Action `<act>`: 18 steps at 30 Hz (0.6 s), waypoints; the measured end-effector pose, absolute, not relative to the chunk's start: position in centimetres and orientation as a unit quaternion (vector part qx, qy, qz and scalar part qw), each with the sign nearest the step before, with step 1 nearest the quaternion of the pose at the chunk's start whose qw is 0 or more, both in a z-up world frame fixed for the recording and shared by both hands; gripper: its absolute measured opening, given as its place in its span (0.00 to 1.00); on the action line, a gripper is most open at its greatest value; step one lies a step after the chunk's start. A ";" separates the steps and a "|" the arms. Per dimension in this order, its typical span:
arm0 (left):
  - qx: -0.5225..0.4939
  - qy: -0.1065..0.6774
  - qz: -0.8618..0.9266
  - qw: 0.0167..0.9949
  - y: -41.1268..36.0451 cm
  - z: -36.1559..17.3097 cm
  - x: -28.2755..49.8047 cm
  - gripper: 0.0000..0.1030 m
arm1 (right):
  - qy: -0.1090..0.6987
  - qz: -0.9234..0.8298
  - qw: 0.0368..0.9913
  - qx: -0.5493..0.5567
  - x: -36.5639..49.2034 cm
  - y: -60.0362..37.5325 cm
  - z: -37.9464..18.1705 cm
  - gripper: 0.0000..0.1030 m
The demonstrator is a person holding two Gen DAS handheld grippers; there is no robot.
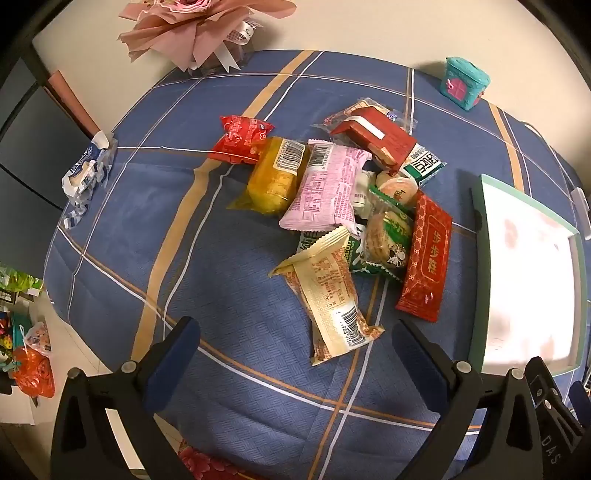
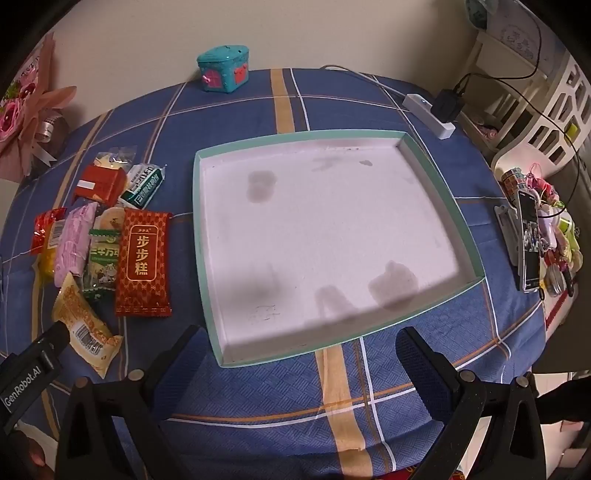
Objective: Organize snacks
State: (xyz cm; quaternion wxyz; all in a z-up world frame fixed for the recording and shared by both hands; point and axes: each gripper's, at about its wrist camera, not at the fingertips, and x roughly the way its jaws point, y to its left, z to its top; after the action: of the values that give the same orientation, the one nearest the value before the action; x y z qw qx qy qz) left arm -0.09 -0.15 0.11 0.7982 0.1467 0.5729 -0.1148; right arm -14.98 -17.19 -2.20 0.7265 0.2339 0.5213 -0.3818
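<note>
Several snack packets lie piled on the blue plaid tablecloth. Among them are a cream packet (image 1: 328, 299) nearest me, a long red packet (image 1: 424, 258), a pink packet (image 1: 325, 184), a yellow one (image 1: 275, 177) and a red box (image 1: 376, 138). My left gripper (image 1: 295, 354) is open and empty, just short of the cream packet. A shallow white tray with a green rim (image 2: 201, 236) lies right of the pile with nothing in it. My right gripper (image 2: 299, 365) is open and empty over the tray's near edge. The pile also shows in the right wrist view, with the long red packet (image 2: 143, 258) closest to the tray.
A teal toy box (image 2: 223, 68) stands at the far edge. A pink bouquet (image 1: 199, 29) sits at the back left. A crumpled blue-white wrapper (image 1: 86, 173) lies at the left edge. A power strip (image 2: 428, 114), a phone (image 2: 528, 240) and trinkets line the right side.
</note>
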 end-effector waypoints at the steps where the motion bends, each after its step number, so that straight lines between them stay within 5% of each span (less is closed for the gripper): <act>1: 0.146 0.573 -0.115 0.798 -0.2 0.1 -0.1 1.00 | 0.521 -0.382 0.726 0.234 -14.9 -17.2 -2.3 1.00; 18: 0.147 0.570 -0.130 0.798 -0.2 0.3 -0.2 1.00 | 0.523 -0.382 0.725 0.234 -14.9 -17.1 -2.5 1.00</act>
State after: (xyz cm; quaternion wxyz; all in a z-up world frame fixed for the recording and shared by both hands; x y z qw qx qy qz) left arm -0.24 -0.22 0.29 0.7981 0.1474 0.5697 -0.1297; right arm -14.85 -17.14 -2.52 0.7250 0.2338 0.5233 -0.3818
